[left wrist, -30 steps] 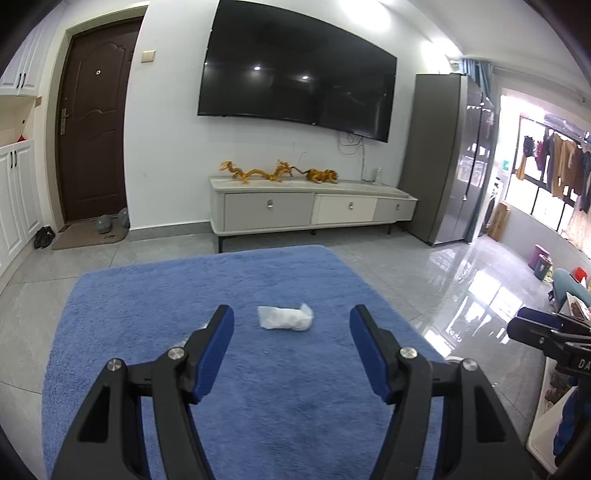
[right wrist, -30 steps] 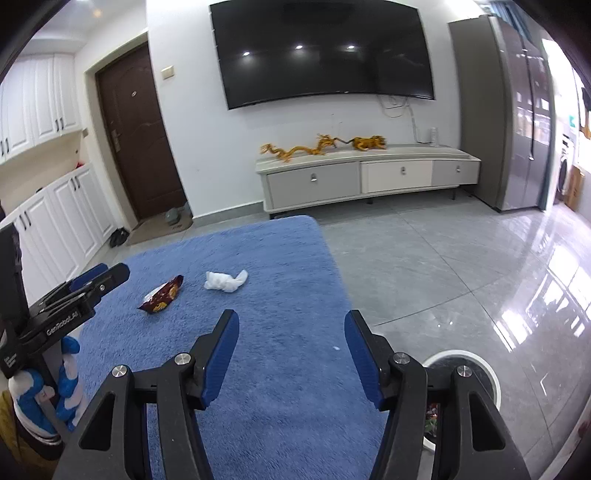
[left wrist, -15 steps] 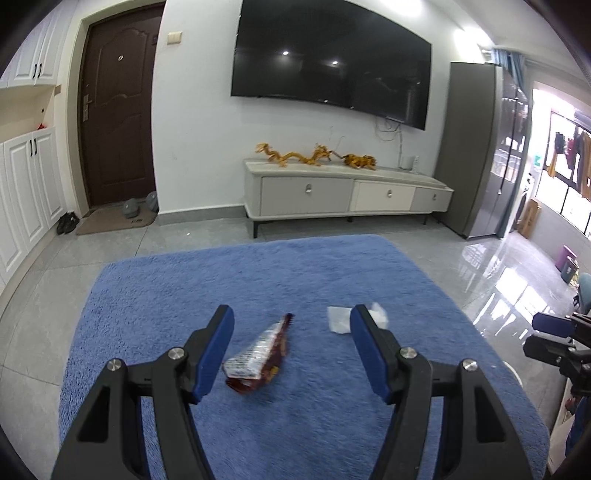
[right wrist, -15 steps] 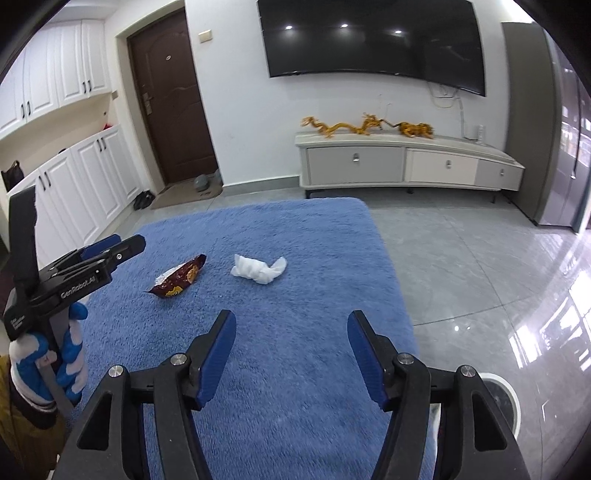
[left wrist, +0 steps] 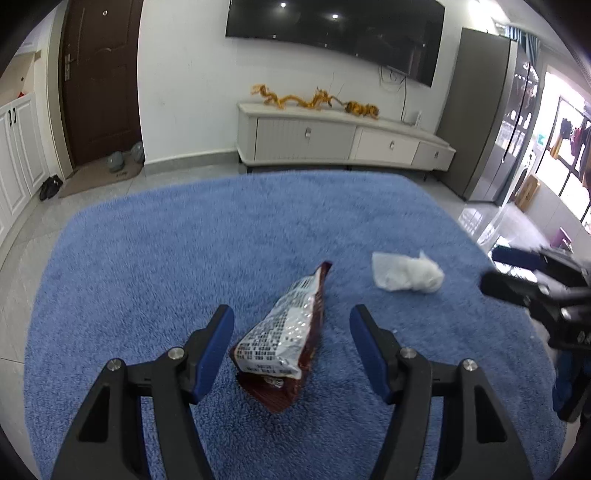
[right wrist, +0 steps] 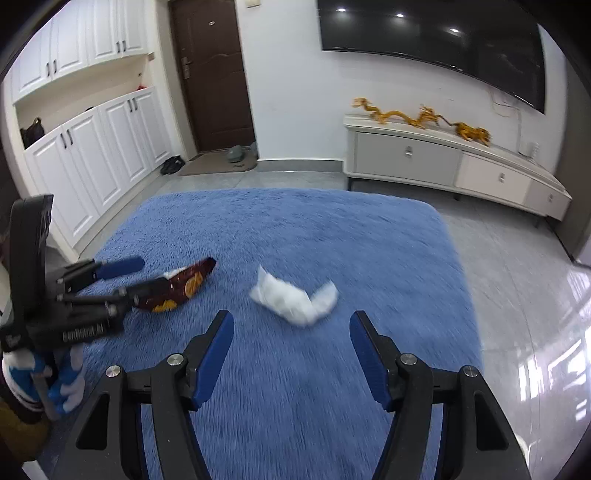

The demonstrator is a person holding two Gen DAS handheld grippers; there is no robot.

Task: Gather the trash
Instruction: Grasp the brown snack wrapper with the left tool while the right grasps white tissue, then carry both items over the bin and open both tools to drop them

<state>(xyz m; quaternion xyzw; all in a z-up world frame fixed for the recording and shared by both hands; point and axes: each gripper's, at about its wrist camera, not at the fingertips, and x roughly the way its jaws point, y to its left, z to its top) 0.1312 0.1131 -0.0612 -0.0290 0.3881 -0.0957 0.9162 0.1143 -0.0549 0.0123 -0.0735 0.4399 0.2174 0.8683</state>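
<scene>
A crumpled brown and silver snack wrapper [left wrist: 286, 339] lies on the blue rug [left wrist: 184, 251]. My left gripper [left wrist: 291, 332] is open, its jaws either side of the wrapper's near end. A crumpled white tissue [left wrist: 406, 275] lies to the wrapper's right. In the right wrist view the tissue [right wrist: 295, 297] lies just ahead of my open, empty right gripper [right wrist: 291, 332], and the wrapper [right wrist: 177, 288] lies to its left with the left gripper [right wrist: 110, 277] over it. The right gripper [left wrist: 517, 273] shows at the right edge of the left wrist view.
A low white TV cabinet [right wrist: 454, 166] with gold dragon figures stands against the far wall under a wall TV [left wrist: 332, 33]. White cupboards [right wrist: 92, 147] and a brown door [right wrist: 214, 74] are at the left. Grey tile floor [right wrist: 517, 295] surrounds the rug.
Both grippers have swung left and dropped toward the rug. The wrapper has come between the left jaws, and the tissue now lies just ahead of the right jaws.
</scene>
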